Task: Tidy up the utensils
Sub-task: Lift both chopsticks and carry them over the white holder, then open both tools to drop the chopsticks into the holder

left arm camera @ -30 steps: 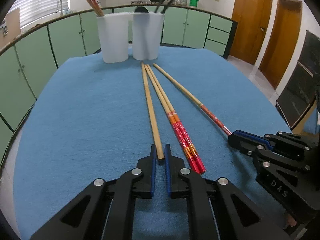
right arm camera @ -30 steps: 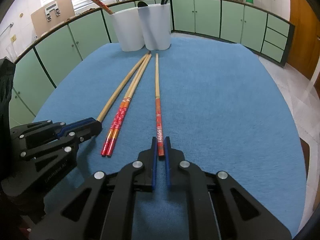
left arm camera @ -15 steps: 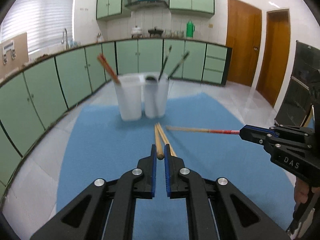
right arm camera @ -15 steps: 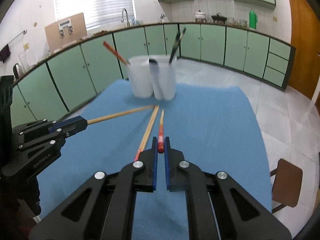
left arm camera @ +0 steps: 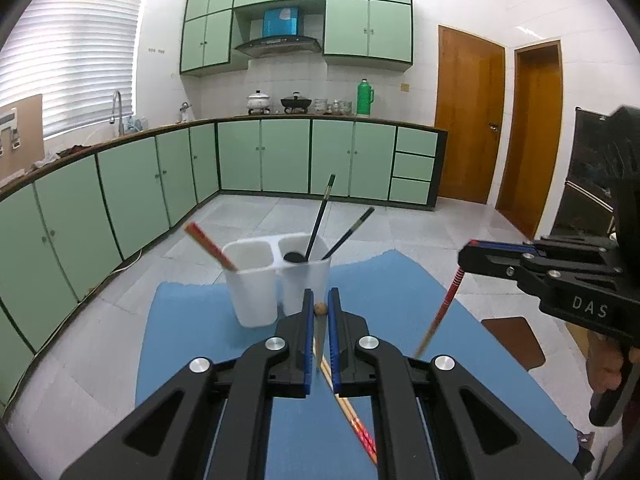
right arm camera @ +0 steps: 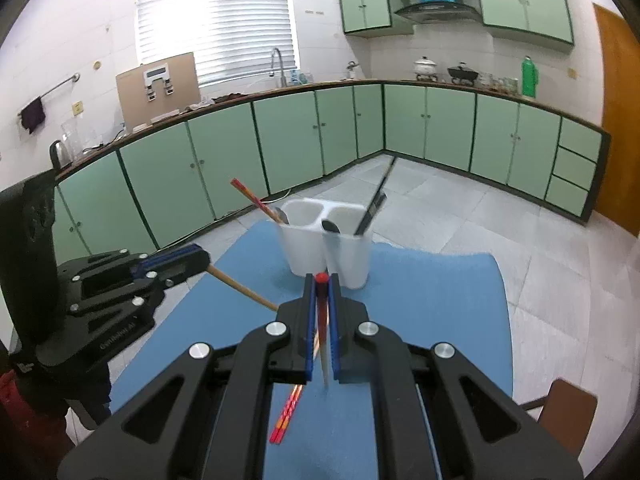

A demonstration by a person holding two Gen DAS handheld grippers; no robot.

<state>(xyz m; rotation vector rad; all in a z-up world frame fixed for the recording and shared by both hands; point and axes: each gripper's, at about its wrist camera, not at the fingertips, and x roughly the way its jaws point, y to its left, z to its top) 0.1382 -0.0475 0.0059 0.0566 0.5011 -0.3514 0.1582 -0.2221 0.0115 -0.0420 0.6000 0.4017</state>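
Plain wooden chopstick (left arm camera: 320, 326): clamped in left gripper (left arm camera: 319, 309) fingers, now lifted off the blue-covered counter (left arm camera: 192, 320).
Red-ended chopstick (right arm camera: 322, 312): clamped in right gripper (right arm camera: 321, 280), likewise raised.
Red pair (right arm camera: 286, 414): remains on cloth.
White two-cup holder (left arm camera: 276, 276): just ahead; insertion likely next.
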